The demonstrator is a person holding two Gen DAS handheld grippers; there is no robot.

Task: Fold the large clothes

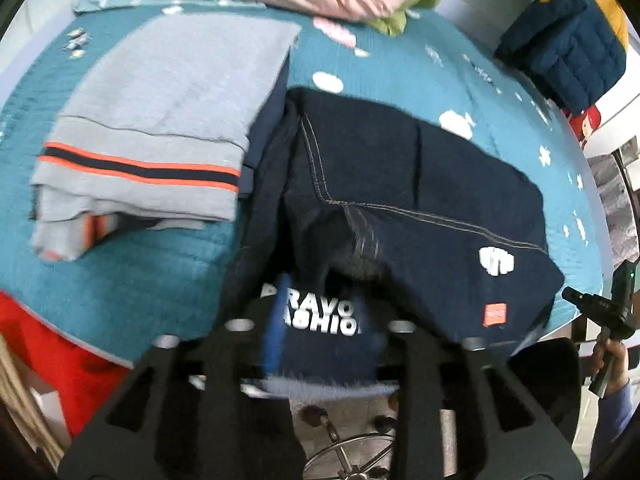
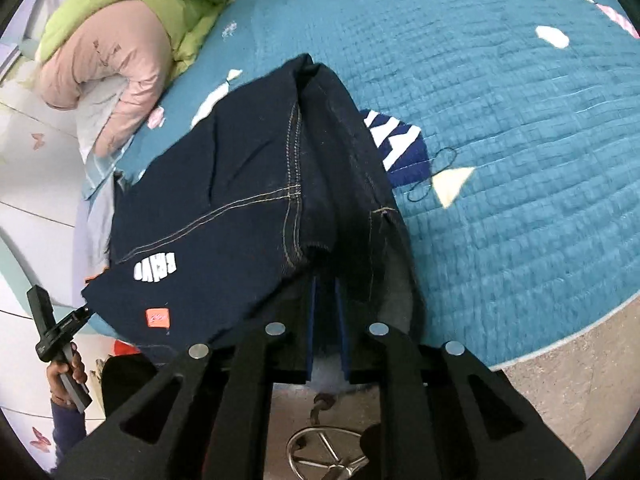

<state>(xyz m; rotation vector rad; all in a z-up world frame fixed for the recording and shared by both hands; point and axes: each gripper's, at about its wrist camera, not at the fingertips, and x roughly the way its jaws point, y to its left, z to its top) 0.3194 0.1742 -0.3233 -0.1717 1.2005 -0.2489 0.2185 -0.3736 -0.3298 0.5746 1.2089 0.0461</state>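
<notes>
While the jeans (image 2: 240, 216) lie folded, their edge sits between both jaws.

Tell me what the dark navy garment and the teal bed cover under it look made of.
Dark navy garment: likely denim, matte, going by the tan double contrast stitching and the yoke seam, with printed white lettering. Teal bed cover: looks like quilted cotton, soft and matte, with rows of puckered stitch lines and white patches; the fibre itself cannot be confirmed.
</notes>
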